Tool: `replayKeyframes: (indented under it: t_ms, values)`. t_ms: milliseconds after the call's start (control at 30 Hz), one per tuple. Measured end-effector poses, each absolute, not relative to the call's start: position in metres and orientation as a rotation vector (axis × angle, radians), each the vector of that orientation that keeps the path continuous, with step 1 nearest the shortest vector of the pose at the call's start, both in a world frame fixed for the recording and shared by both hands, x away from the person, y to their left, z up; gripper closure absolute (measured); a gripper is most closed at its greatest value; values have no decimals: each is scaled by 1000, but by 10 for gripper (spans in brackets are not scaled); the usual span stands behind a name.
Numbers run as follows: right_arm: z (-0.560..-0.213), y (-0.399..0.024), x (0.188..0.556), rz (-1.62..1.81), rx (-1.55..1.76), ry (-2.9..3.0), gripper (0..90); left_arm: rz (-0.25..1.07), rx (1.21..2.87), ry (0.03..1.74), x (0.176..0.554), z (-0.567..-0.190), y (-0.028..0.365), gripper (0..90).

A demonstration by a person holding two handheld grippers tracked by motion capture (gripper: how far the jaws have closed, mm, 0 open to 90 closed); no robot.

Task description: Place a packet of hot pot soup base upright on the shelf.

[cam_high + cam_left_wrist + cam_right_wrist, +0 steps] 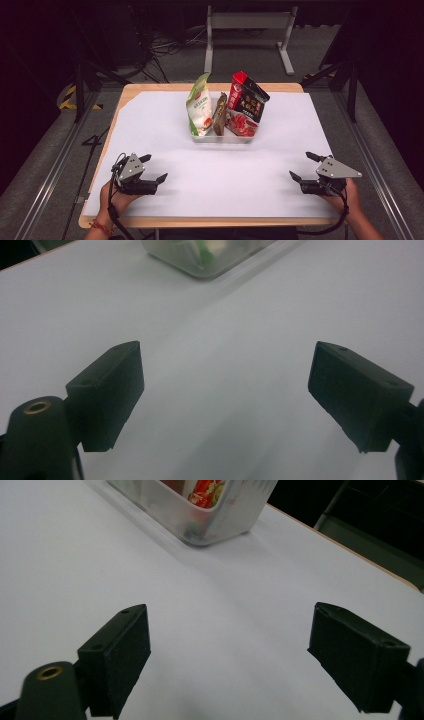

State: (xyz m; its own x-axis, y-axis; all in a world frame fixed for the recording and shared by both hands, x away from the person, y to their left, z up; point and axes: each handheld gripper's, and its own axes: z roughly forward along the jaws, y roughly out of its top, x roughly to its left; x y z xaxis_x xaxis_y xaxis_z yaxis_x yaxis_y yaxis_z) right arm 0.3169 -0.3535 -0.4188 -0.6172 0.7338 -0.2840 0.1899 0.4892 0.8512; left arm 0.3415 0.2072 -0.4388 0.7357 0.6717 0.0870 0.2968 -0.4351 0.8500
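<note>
Black jaws of the left gripper [154, 169] stand wide apart, holding nothing, near and to the left of the clear plastic tub [222, 138] on the white table sheet [150, 120]; inside the tub a green and white bag [198, 106], a thin brown packet [220, 114] and a red and black bag [245, 102] stand up side by side; near and right of the tub, the right gripper [305, 167] is spread wide too, gripping nothing.
</note>
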Motion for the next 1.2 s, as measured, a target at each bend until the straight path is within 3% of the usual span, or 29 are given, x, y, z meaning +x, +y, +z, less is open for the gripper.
replayKeyframes:
  t_ms: [1200]
  values:
    - [-433, -397, 289, 1118, 901, 2004, 170, 548, 2045, 710, 336, -437, 205, 155]
